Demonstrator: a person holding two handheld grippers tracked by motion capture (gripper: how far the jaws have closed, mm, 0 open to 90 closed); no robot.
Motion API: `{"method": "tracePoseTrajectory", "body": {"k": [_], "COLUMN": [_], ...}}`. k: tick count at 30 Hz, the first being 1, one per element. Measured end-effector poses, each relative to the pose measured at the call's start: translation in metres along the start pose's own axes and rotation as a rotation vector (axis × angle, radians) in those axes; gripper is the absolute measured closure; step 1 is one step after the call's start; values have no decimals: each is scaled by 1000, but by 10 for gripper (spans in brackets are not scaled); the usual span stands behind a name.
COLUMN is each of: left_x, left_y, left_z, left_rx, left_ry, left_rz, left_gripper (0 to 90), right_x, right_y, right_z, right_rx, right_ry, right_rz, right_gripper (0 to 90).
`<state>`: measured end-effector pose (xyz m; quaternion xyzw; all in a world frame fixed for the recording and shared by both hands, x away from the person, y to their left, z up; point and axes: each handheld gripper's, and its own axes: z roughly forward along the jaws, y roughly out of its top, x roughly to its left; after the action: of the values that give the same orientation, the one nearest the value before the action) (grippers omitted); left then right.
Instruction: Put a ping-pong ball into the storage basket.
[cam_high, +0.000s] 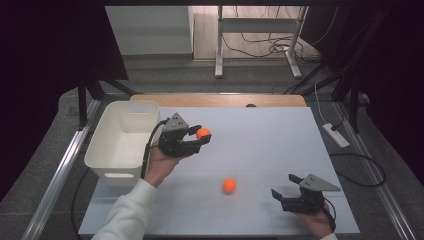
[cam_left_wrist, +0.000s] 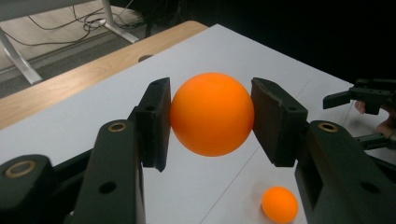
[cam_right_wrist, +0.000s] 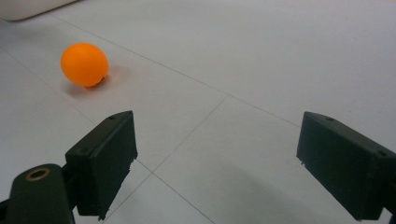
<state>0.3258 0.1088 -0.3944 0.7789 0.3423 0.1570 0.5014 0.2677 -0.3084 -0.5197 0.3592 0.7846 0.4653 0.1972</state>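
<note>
The left gripper (cam_high: 199, 138) holds an orange ball (cam_high: 203, 133) pinched between its two pads, lifted clear of the tabletop (cam_high: 280, 145) and just beside the white bin (cam_high: 122, 142), which sits at the left edge. In the left gripper view the ball (cam_left_wrist: 211, 114) is caught at its widest part, with a pad touching each side, so the hold looks centred. The likely job is to drop it into the bin. The main risk is a slip: a smooth, round ball touches each flat pad at one small spot, so a quick swing or a tilt of the wrist on the way to the bin could squirt it out, and it would bounce and roll off the tabletop. Letting go too early, before the ball is past the near wall, could bounce it off the rim. The right gripper (cam_high: 286, 190) rests low near the front right with its jaws wide and nothing between them. A second ball (cam_high: 229, 185) lies loose on the tabletop between the two hands; a nudge from either one could send it rolling.
</note>
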Motion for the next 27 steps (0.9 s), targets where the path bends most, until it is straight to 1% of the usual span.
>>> {"method": "tracePoseTrajectory", "body": {"k": [4,13,17,20,27], "left_x": [1,7,10,12,20], "left_y": [2,6,8,9,10], "left_z": [-3,-12,-18,-21,-28], "left_rx": [-6,-26,-35,-37,-45], "left_ry": [13,27,44,60,81], "left_rz": [5,-5,-7,3,-7], "left_gripper": [503,503,504,504,504], "right_x": [-1,0,0,0,0], "right_y": [0,0,0,0,0], "right_z": [0,0,0,0,0], "right_rx": [-1,2,1,-1,0], "right_ry": [-3,-2,-1,-1,-3], "right_rz": [1,1,0,-1,-1], "right_gripper": [118,118,119,119,119]}}
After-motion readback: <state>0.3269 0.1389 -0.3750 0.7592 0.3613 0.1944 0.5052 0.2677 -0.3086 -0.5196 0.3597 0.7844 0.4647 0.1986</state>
